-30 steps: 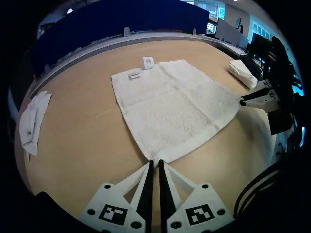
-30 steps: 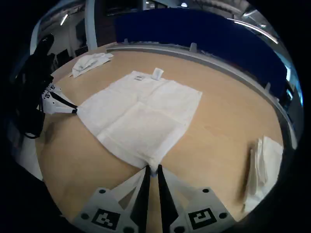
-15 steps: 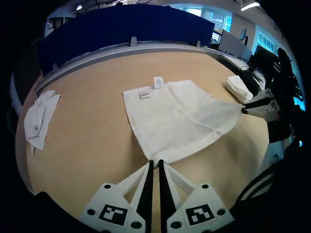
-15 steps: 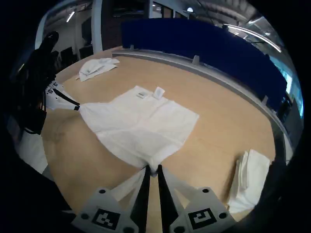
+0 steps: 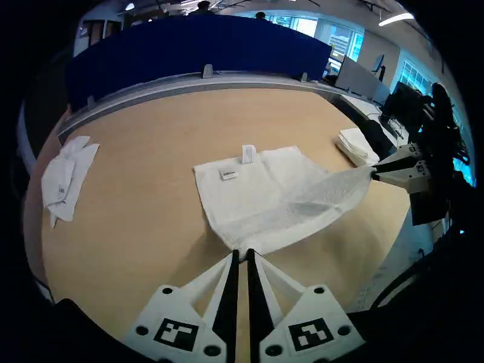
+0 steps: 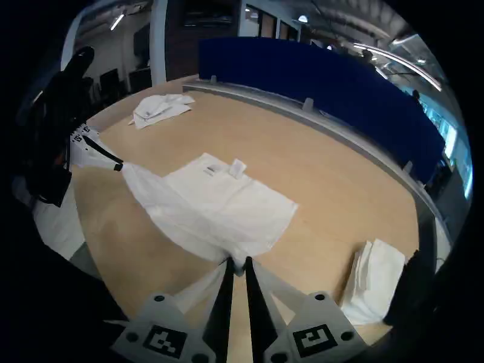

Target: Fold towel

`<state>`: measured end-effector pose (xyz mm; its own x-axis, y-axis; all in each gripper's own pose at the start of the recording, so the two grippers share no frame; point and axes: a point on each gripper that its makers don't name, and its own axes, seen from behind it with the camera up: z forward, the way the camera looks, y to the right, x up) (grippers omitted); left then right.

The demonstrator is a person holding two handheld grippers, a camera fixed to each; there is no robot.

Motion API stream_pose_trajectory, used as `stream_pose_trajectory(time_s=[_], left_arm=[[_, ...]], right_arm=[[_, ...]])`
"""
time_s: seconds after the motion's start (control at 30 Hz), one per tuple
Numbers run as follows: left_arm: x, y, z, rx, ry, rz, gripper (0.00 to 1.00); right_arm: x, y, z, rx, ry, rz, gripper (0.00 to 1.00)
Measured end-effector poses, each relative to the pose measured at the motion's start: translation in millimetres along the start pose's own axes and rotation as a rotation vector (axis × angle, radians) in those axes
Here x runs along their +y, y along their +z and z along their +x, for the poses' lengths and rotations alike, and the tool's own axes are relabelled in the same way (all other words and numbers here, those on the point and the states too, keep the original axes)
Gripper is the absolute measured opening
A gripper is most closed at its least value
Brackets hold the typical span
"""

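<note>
A white towel (image 5: 272, 196) lies on the wooden table (image 5: 151, 157), its near edge lifted off the surface and stretched between two corners. My left gripper (image 5: 242, 254) is shut on one near corner. My right gripper (image 6: 237, 263) is shut on the other near corner, and it also appears at the right of the left gripper view (image 5: 374, 175). The far half of the towel (image 6: 236, 193) rests flat, with two small tags at its far edge. In the right gripper view the left gripper (image 6: 120, 165) is at the left, held by a dark-sleeved hand.
A crumpled white cloth (image 5: 63, 178) lies at the table's far side. A stack of folded white towels (image 6: 372, 281) sits near the other end. A blue partition (image 5: 193, 45) and a grey rail run along the table's back edge.
Both grippers have risen with the towel's near corners. The near edge has lifted off the table and the flat part looks shorter.
</note>
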<state>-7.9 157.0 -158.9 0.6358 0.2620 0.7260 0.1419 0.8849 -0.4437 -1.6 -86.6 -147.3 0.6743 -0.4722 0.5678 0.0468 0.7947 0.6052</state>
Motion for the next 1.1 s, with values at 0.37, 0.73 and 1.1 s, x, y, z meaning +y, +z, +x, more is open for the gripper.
stream_pose_trajectory(time_s=[0.37,0.73,1.1], left_arm=[[-6.5,3.2,14.5,0.012,-0.017,0.002,0.10],[-23.6,32.4,40.8,0.024,-0.003,0.015,0.09],[-41.9,72.4,55.0,0.006,-0.021,0.018,0.10]], right_arm=[[3.3,2.4,3.3,-0.006,0.002,-0.004,0.14],[28.1,30.2,11.0,-0.033,-0.013,-0.022,0.14],[49.0,68.8,11.6,-0.065,0.016,-0.029,0.14]])
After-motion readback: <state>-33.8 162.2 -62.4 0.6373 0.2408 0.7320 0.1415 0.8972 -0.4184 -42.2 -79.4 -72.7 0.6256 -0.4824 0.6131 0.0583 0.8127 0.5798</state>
